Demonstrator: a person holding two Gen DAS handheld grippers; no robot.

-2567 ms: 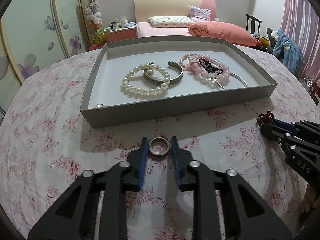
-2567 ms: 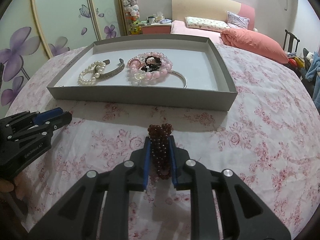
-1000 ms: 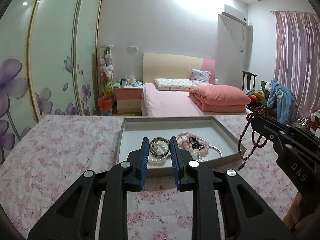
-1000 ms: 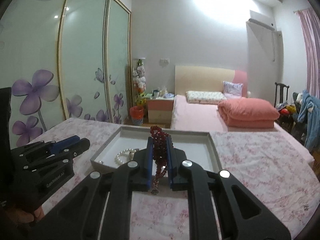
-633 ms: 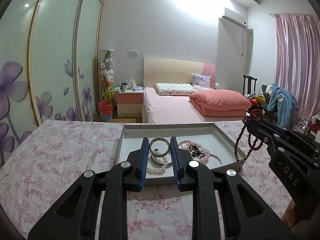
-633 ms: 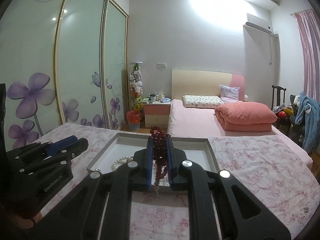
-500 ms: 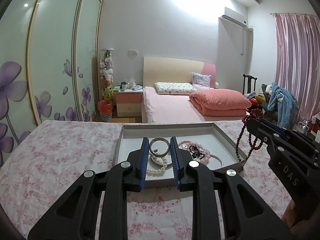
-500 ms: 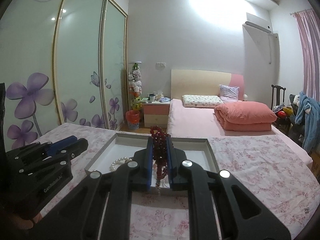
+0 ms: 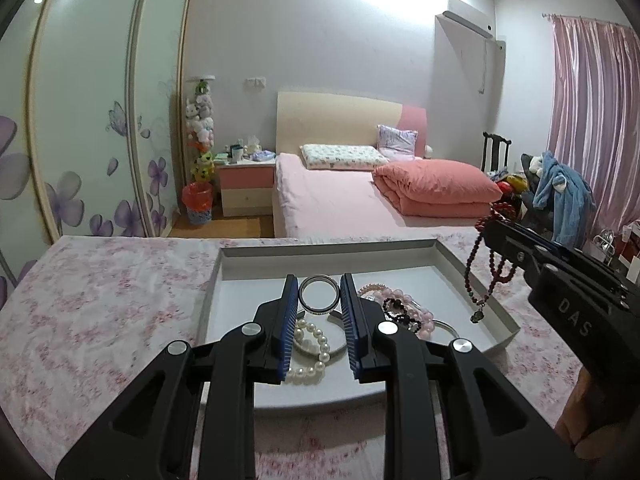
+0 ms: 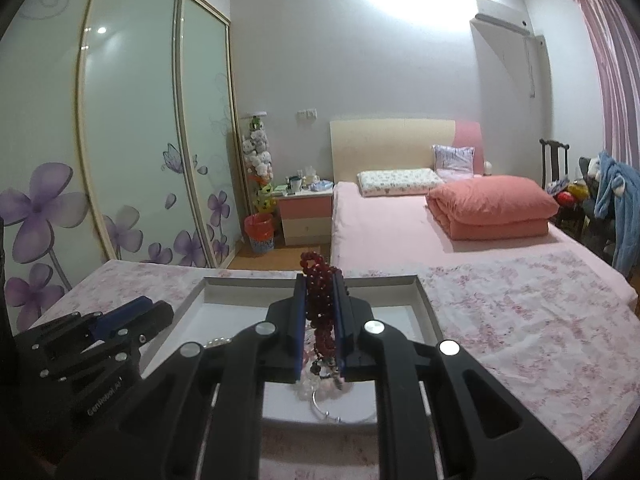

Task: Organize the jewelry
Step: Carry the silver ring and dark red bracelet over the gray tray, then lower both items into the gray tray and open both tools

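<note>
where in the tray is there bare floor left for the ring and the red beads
Bare floor runs along the far wall of the tray and its far right corner. The near middle is crowded: pearl bracelet, pink bead bracelet and thin bangle sit close together.

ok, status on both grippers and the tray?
Left gripper shut on silver ring. Right gripper shut on red bead strand. Both over grey tray; nothing blocking.

Both units matte black plastic, left hand-held gripper (image 9: 319, 300) and right hand-held gripper (image 10: 319, 312) alike: ribbed blue pads (image 9: 289, 320), round silver pivot screws (image 9: 251, 328), white "DAS" lettering on the right one's side.
</note>
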